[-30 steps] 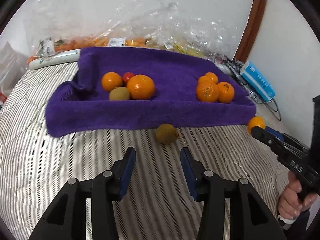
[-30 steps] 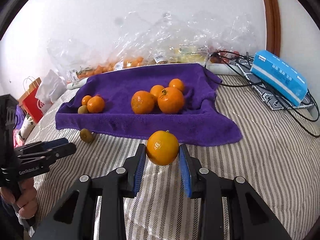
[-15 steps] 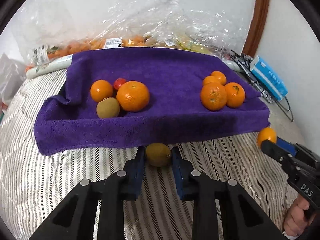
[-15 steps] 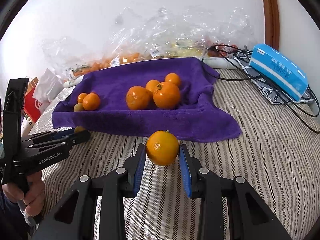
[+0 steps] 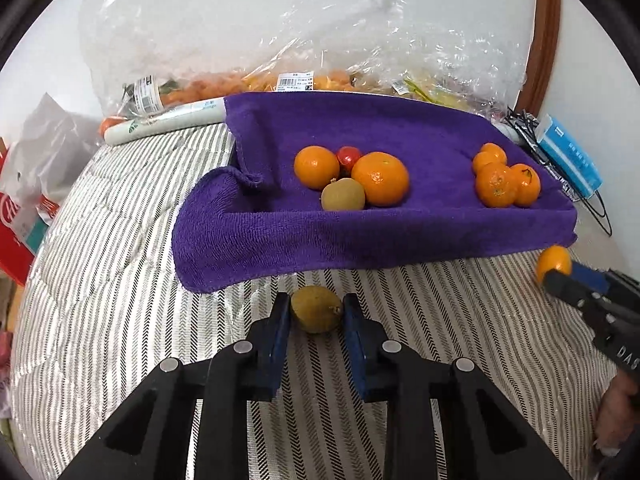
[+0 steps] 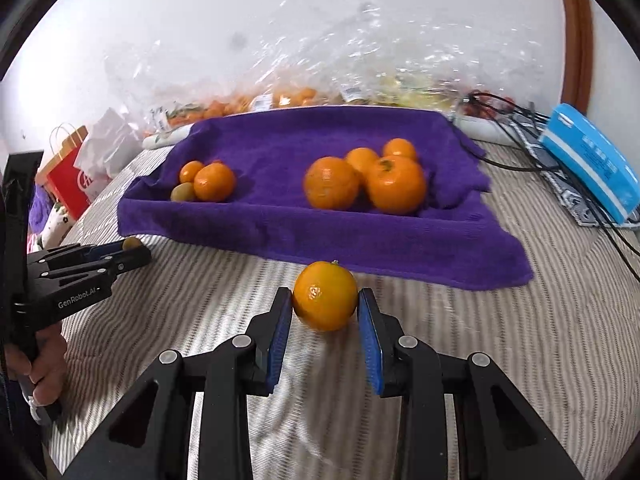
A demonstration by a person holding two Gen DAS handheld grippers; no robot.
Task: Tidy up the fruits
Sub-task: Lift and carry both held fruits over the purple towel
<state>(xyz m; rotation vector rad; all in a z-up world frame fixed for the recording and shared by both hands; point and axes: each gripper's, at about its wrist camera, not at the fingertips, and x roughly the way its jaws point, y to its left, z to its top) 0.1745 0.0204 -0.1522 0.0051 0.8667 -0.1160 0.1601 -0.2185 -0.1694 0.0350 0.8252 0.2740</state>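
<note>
1. The striped grey-and-white quilted bed (image 5: 120, 320) carries everything; along its far edge, against the wall, lies a heap of clear plastic produce bags (image 5: 304, 52).
2. A purple terry towel (image 5: 400, 232) is spread across the far half of the bed, its front hem hanging toward the near edge.
3. On the towel's left part sits a mixed cluster: a large orange (image 5: 380, 178), a smaller orange (image 5: 316, 167), a brown-green kiwi (image 5: 343, 195) and a small red fruit (image 5: 349, 157) behind them. On the right part four oranges (image 5: 505, 179) huddle together by themselves.
4. A blue tissue packet (image 6: 592, 160) and black cables (image 6: 516, 120) lie at the bed's right edge, apart from the fruit.
5. The right gripper (image 6: 325, 304) is pinching a round orange mandarin (image 6: 325, 295) between its blue pads, near the towel's front hem; whether it is clear of the bed I cannot tell.
6. The left gripper (image 5: 316, 312) is clamped on a loose yellow-green kiwi (image 5: 316, 309) just in front of the hem, on the bare quilt.
7. The step looks like a double pickup finished, with carrying next. I would guess the mandarin belongs with the right-hand oranges and the kiwi beside the other kiwi on the left. Each hand must clear the raised hem and set down gently, since round fruit will roll on soft cloth.
</note>
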